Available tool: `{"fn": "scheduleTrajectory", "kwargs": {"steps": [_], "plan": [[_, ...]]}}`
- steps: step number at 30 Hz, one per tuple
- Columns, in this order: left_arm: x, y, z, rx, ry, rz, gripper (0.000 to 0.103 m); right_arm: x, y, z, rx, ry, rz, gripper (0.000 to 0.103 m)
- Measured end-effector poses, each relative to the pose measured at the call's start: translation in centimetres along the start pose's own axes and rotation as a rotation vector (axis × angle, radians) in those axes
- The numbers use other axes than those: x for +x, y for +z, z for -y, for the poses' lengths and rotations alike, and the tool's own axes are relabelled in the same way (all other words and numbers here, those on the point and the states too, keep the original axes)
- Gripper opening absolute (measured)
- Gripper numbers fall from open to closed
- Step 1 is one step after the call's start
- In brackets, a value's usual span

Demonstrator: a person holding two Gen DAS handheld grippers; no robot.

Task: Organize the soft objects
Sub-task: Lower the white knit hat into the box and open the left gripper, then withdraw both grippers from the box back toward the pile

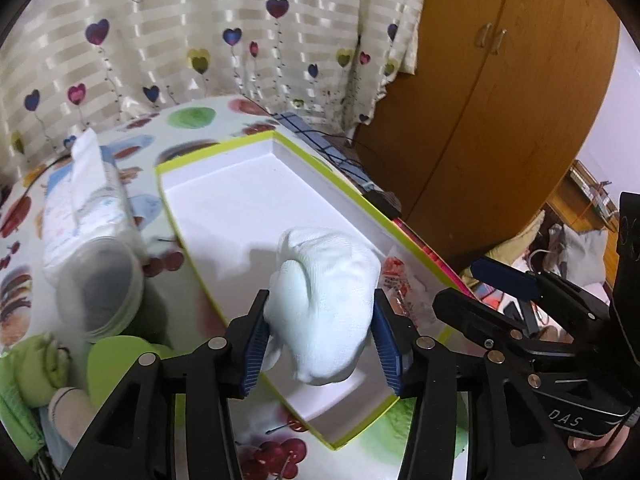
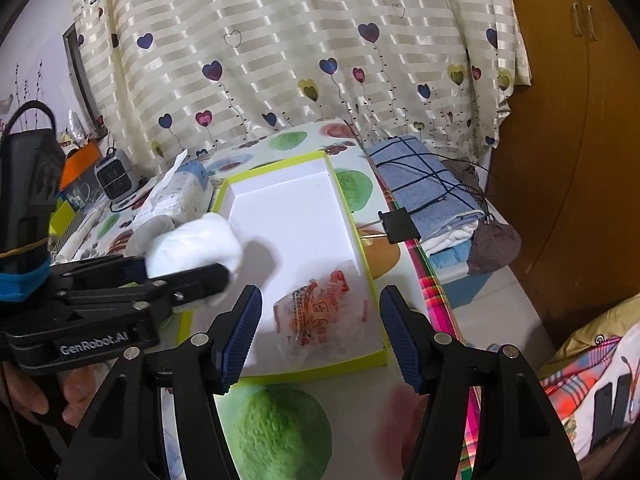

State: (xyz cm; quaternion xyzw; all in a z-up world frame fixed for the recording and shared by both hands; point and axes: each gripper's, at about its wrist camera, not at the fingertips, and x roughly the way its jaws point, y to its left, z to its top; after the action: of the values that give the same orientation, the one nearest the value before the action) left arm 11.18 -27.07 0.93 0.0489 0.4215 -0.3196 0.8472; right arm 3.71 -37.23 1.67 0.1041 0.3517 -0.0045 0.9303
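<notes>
White rolled sock [image 1: 324,304] is being gripped between the left tongs [image 1: 322,344] above the lime-rimmed box [image 1: 224,148]. Only from the right wrist is a folded blue cloth [image 2: 424,184] being shown; there the right tongs [image 2: 320,336] are being held open over a crinkled packet [image 2: 320,312].

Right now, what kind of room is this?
Likely a bedroom at home: heart-print curtain, wooden wardrobe, and a table with a fruit-print cloth holding folded linens.

Knit cloth sock [image 1: 324,300], matt white card box [image 1: 240,200], crinkly plastic packet [image 2: 320,312], glossy tablecloth [image 2: 280,432], wood wardrobe [image 1: 500,100]
</notes>
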Motion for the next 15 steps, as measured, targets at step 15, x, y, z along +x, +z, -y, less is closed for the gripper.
{"fn": "scheduleTrajectory", "kwargs": {"steps": [15], "plan": [[-4.0,-1.1,-0.4,0.002,0.001,0.076,0.053,-1.7,-0.3,-1.0,-0.011,0.007,0.030,0.062]]}}
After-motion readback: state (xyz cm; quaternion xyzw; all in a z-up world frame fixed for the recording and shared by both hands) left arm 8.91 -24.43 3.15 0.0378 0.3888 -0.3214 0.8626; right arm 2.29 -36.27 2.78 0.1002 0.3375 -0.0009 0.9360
